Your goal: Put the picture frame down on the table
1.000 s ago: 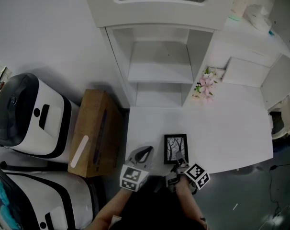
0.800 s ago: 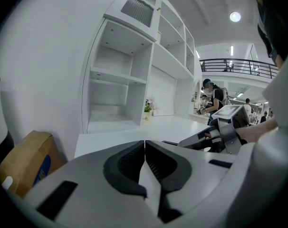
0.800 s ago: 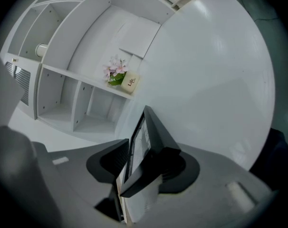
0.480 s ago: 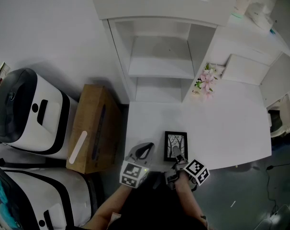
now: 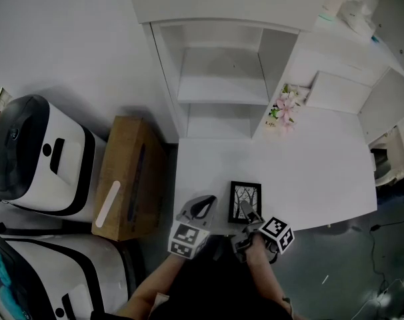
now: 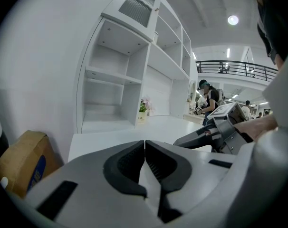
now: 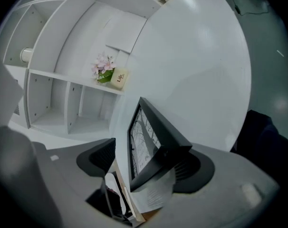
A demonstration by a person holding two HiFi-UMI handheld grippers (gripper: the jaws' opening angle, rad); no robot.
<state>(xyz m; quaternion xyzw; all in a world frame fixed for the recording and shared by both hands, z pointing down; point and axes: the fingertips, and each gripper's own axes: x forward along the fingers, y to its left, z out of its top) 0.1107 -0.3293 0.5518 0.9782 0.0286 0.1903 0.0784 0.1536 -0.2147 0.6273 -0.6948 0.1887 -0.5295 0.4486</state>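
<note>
A black picture frame (image 5: 245,199) with a tree drawing lies near the front edge of the white table (image 5: 309,179). My right gripper (image 5: 247,217) is at the frame's near edge, one finger reaching over it. In the right gripper view the picture frame (image 7: 143,137) stands between the open jaws of the right gripper (image 7: 144,152). It leans on the right jaw, and a gap shows to the left one. My left gripper (image 5: 201,209) hovers just left of the frame at the table's front edge. Nothing is between the jaws of the left gripper (image 6: 144,148), which are shut.
A small pot of pink flowers (image 5: 282,115) stands at the back by the white shelf unit (image 5: 222,85). A cardboard box (image 5: 125,182) and white-and-black machines (image 5: 35,159) sit on the floor to the left. A person (image 6: 210,99) stands far off.
The right gripper's finger has edged slightly further over the frame's near edge. The frame and the left gripper have barely moved.
</note>
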